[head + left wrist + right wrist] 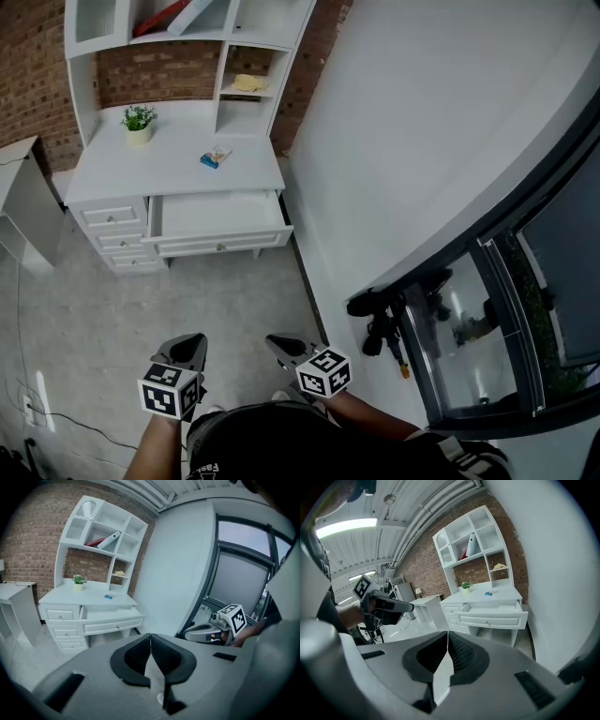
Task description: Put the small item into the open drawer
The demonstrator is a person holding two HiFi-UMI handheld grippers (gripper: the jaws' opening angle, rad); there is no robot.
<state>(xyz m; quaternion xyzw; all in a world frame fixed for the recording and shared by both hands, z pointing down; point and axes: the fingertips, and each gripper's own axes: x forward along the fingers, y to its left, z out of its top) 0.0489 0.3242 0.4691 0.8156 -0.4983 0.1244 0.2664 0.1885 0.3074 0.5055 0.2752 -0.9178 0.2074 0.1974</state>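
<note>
A small blue and white item (215, 157) lies on the top of the white desk (173, 183), far ahead of me; it also shows as a blue speck in the left gripper view (108, 596) and the right gripper view (488, 593). Below it the wide drawer (217, 221) stands pulled out and looks empty. My left gripper (190, 348) and right gripper (279, 348) hang close to my body, well short of the desk. Both are shut with nothing between their pads (150, 656) (448, 654).
A small potted plant (138, 122) sits on the desk's left. Shelves above hold a yellow thing (247, 83) and folders. A white wall (403, 141) runs along the right, with a dark-framed window (506, 319). A second white table (23, 202) stands at the left.
</note>
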